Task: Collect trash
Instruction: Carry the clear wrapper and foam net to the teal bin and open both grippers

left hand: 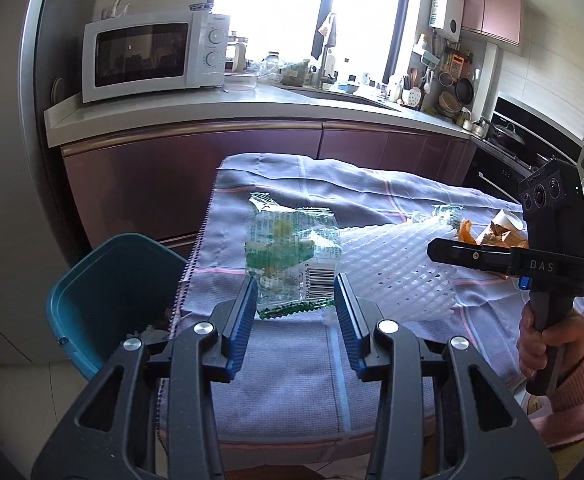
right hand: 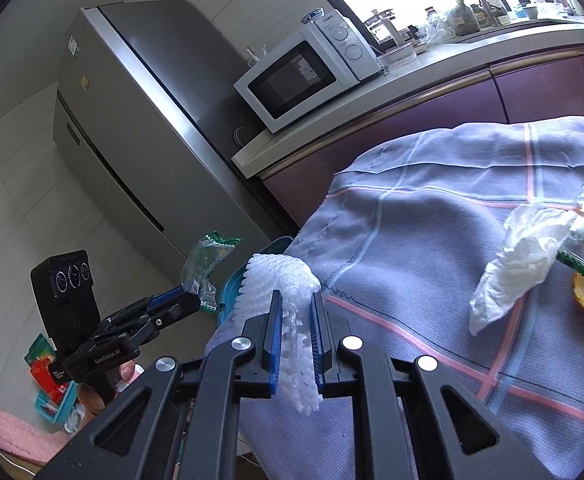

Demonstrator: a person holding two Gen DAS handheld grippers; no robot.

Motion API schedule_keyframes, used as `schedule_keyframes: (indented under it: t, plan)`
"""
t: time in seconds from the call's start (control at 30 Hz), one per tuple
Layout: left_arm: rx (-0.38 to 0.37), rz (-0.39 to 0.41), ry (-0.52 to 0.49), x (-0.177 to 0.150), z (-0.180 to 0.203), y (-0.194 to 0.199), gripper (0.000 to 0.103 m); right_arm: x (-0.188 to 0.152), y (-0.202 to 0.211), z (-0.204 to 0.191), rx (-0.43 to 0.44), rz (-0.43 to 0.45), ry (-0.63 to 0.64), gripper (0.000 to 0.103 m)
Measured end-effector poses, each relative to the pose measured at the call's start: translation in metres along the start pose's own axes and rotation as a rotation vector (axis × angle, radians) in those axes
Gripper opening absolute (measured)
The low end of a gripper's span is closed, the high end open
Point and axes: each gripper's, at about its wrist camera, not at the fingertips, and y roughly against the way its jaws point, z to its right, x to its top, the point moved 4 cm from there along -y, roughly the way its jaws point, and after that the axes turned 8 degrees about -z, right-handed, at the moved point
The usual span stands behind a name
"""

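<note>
My left tongs (left hand: 296, 294) pinch a green wrapper (left hand: 290, 248), my right tongs (right hand: 295, 322) pinch white foam netting (right hand: 288, 280) beside the teal bin (left hand: 108, 296).

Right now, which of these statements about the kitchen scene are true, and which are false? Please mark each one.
1. The right gripper holds a white foam net. True.
2. The left gripper is empty. False: it grips a green wrapper.
3. A crumpled tissue lies on the cloth. True.
4. The bin is red. False: it is teal.
5. The microwave door stands open. False: it is closed.
</note>
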Motion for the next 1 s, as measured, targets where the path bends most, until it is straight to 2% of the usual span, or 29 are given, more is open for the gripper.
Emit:
schedule_keyframes:
  t: [0.5,1.0]
  plan:
    - [0.135,0.037,0.108,-0.001,-0.079,0.027,0.04,0.043,-0.068,-0.041,0.054,-0.09,0.08,0.012]
    - [0.196,0.036,0.202,-0.007,-0.133,0.029,0.04,0.071,-0.131,-0.065,0.034,-0.143,0.133,0.012]
